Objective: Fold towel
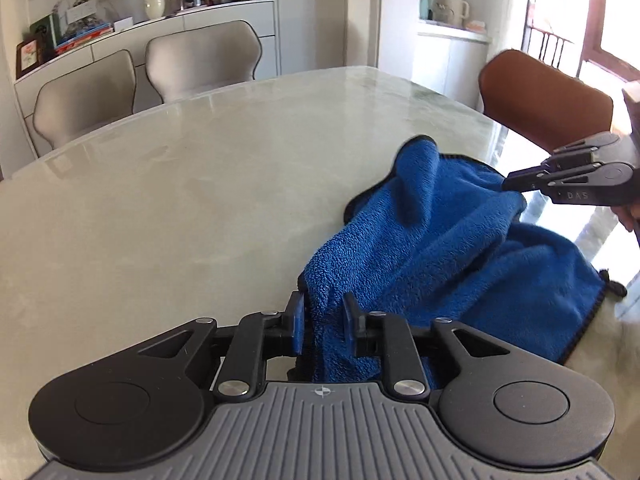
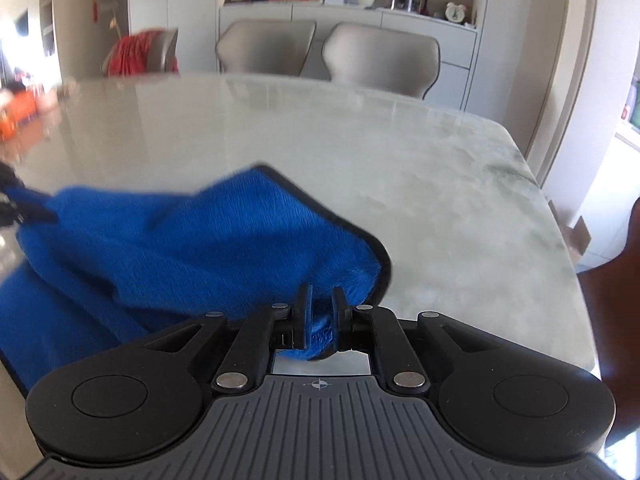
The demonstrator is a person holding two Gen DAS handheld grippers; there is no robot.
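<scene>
A blue fleece towel [image 1: 452, 240] with a dark hem lies bunched on the pale marble table [image 1: 180, 208]. My left gripper [image 1: 323, 312] is shut on a fold of the towel at its near left edge. My right gripper [image 2: 322, 308] is shut on another part of the towel [image 2: 180, 240] and holds it lifted off the table [image 2: 440, 200]. The right gripper also shows in the left wrist view [image 1: 516, 182], pinching the towel's far right edge.
A brown leather chair [image 1: 548, 100] stands at the table's right end. Two beige chairs [image 1: 200, 60] stand along the far side in front of a white sideboard [image 1: 224, 20]. The table edge [image 1: 624, 272] runs close to the towel's right side.
</scene>
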